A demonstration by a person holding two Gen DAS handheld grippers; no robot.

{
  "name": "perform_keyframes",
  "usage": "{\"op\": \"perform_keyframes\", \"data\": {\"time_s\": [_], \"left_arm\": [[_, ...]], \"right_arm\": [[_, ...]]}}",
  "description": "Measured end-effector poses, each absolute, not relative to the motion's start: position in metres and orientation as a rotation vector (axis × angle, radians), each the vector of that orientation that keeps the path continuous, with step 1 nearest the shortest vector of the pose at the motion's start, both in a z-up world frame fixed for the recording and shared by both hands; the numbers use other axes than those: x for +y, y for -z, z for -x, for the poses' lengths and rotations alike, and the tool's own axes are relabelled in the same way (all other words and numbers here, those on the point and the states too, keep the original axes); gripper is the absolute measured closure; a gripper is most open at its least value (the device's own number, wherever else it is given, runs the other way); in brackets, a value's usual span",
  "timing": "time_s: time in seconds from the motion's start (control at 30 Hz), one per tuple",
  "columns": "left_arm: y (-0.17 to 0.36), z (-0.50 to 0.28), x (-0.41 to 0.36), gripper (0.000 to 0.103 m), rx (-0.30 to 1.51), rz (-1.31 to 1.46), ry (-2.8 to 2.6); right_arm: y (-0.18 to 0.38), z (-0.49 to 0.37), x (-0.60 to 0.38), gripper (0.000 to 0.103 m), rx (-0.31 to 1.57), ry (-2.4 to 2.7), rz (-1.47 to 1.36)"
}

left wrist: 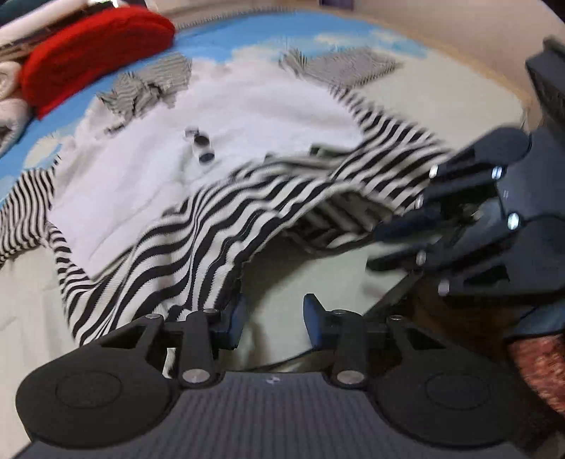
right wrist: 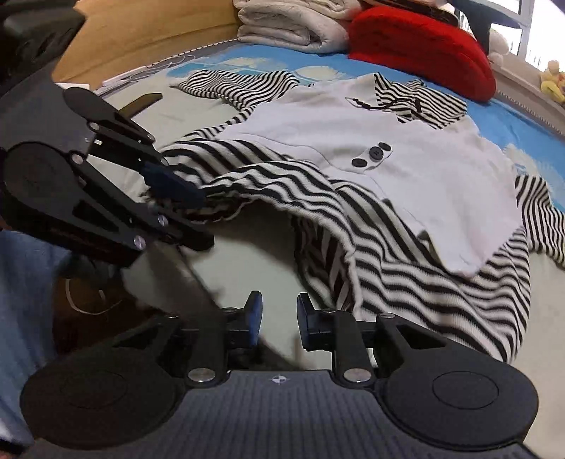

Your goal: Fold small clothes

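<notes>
The striped shirt (right wrist: 406, 169) with the white front lies spread out on the bed (right wrist: 247, 268), and its striped bottom edge is up off the sheet on the near side. The left gripper (left wrist: 272, 319) has its fingers wide apart with nothing between them, and the striped edge is just beside one finger. The right gripper (right wrist: 280, 316) has a smaller gap and grips nothing.

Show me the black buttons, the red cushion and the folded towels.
black buttons (right wrist: 376, 152), right wrist view, on the middle button
red cushion (right wrist: 420, 46), right wrist view, on its top
folded towels (right wrist: 282, 24), right wrist view, on the upper fold
</notes>
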State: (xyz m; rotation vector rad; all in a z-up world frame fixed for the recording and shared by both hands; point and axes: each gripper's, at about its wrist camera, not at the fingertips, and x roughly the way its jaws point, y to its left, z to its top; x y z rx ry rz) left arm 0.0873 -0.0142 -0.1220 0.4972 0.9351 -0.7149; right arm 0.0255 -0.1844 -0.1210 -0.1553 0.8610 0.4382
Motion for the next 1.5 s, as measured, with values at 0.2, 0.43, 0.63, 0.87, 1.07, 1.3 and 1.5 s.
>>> {"op": "perform_keyframes", "data": {"time_s": [0.2, 0.43, 0.63, 0.87, 1.07, 1.3, 1.5], "left_arm": [[0.145, -0.124, -0.020, 0.057, 1.012, -0.510, 0.626], [0.150, -0.125, -0.026, 0.059, 0.959, -0.593, 0.663], [0.147, -0.127, -0.019, 0.099, 0.952, -0.616, 0.625], [0.119, -0.061, 0.019, 0.099, 0.891, -0.842, 0.825], [0.124, -0.042, 0.024, 0.045, 0.878, -0.823, 0.875], [0.089, -0.065, 0.016, 0.029, 0.719, -0.705, 0.794], [0.148, -0.087, -0.001, 0.093, 0.870, -0.923, 0.721]], "right_arm": [[0.152, -0.053, -0.198, 0.080, 0.871, -0.346, 0.202], [0.148, -0.054, -0.204, 0.065, 0.886, -0.455, 0.166], [0.159, -0.053, -0.185, 0.098, 0.829, -0.420, 0.283], [0.111, -0.017, -0.195, 0.099, 0.861, -0.666, 0.397], [0.147, 0.006, -0.190, 0.093, 1.045, -0.655, 0.493], [0.091, -0.008, -0.226, 0.074, 0.790, -0.497, 0.263], [0.124, -0.032, -0.222, 0.087, 0.904, -0.459, 0.365]]}}
